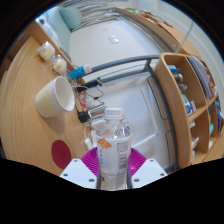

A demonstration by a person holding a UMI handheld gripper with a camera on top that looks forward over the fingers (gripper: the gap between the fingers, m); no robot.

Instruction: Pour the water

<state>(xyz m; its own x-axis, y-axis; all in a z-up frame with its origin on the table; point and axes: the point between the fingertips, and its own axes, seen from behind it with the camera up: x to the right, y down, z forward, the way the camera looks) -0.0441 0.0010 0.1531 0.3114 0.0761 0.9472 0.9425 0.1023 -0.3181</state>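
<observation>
One clear water bottle (114, 150), upright, is clamped between the pink pads (90, 161) of the gripper (113, 165), a white cup (54, 96) being set beyond on the wooden table (25, 125); slow tilting over the rim is advised.

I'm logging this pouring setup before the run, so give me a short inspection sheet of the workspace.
Surface: light wooden tabletop.
Job's things: clear plastic water bottle with white label, upright between the fingers; white ceramic mug, tilted on its side, beyond the fingers.
Clutter: round dark red coaster; small white items further back.
Gripper: gripper shut on the bottle, pink pads against its sides.
Cables: nothing seen.
Surroundings: wooden shelf unit beside the table; pale floor.
</observation>
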